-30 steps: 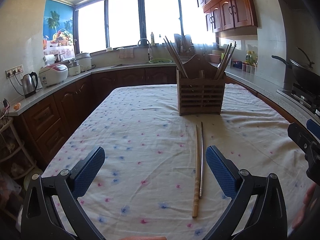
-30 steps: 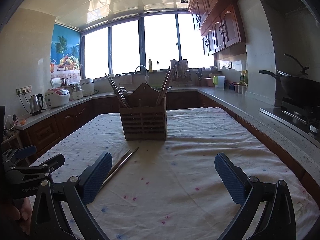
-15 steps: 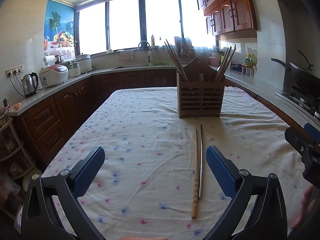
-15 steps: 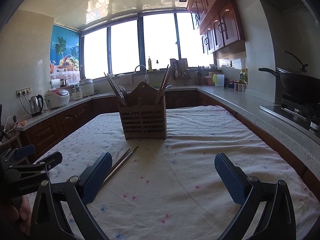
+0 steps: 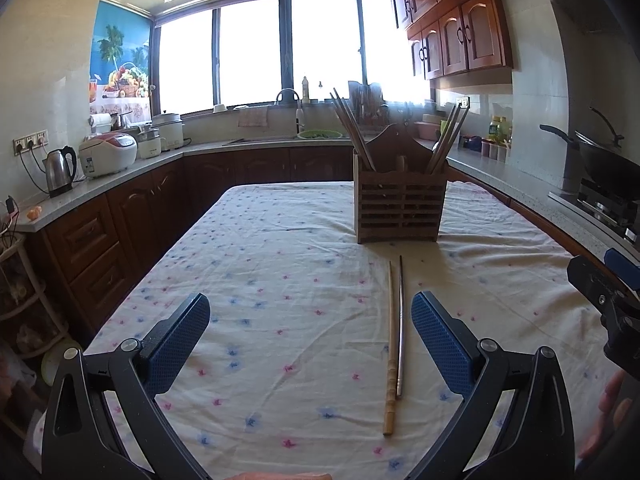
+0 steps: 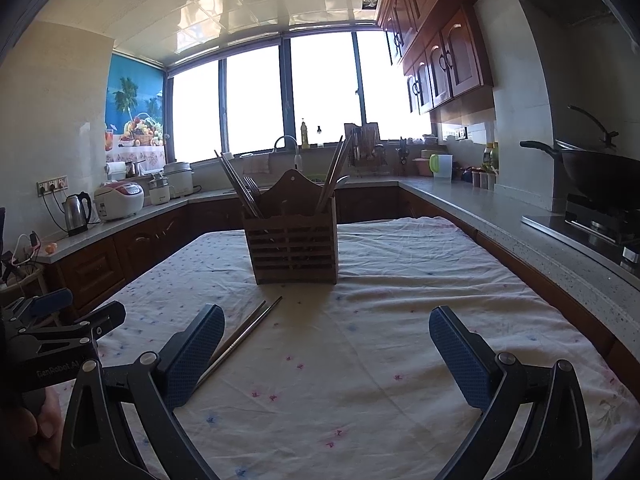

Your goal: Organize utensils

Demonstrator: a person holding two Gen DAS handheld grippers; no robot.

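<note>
Two loose chopsticks on clothed bench, before wooden utensil caddy.

Wooden chopstick (image 5: 390,354) and metal chopstick (image 5: 400,326) lie side by side, near the slatted caddy (image 5: 400,210) holding upright chopsticks; floral tablecloth (image 5: 280,280) beneath. Left gripper (image 5: 310,342) and right gripper (image 6: 326,354): fingers spread wide, holding nothing.

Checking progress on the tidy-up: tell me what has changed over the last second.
Almost nothing. Both views tilt slightly, so the wooden utensil holder sits a little lower in frame. Nothing was gripped or released: left tongs and right tongs remain open and empty, and the two chopsticks lie untouched on the tablecloth.
</note>
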